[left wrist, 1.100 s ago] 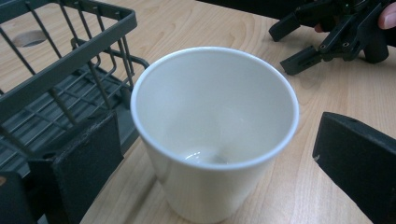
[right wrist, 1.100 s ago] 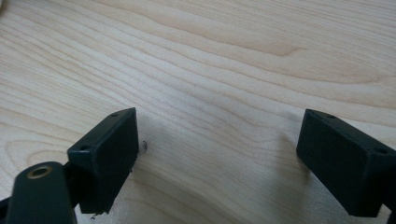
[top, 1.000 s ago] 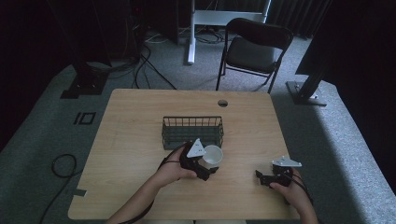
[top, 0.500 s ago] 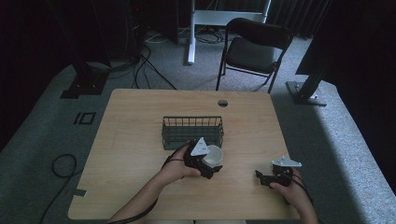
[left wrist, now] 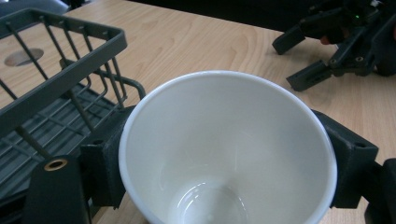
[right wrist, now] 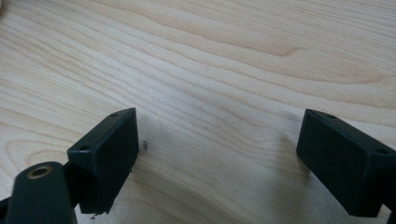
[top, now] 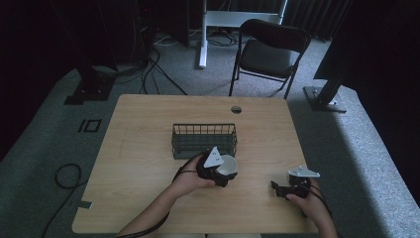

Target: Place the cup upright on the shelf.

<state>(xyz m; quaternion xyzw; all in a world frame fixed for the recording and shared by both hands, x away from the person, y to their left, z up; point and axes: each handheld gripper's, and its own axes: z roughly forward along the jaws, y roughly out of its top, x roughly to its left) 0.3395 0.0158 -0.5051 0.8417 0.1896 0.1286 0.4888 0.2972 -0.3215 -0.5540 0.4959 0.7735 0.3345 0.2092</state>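
Left gripper view — glossy white cup [left wrist: 227, 149], wire basket [left wrist: 60, 79]

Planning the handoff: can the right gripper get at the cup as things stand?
Probably yes. The right gripper is open with bare table between it and the cup, but the left gripper is clamped on the cup's sides.

Two bare arms reach in from the near edge of the counter [top: 148, 148]. The left hand [top: 190, 181] holds the left gripper [top: 218, 171] near the middle, and its jaws are squeezed tight on both sides of a white cup [left wrist: 229, 149]. The grey three-cornered plate on top of it tips up. The right hand [top: 309, 203] holds the right gripper [top: 280, 189] low over the wood, well off to the side. Its two black jaws stand wide apart with nothing between them, and they point toward the left gripper.
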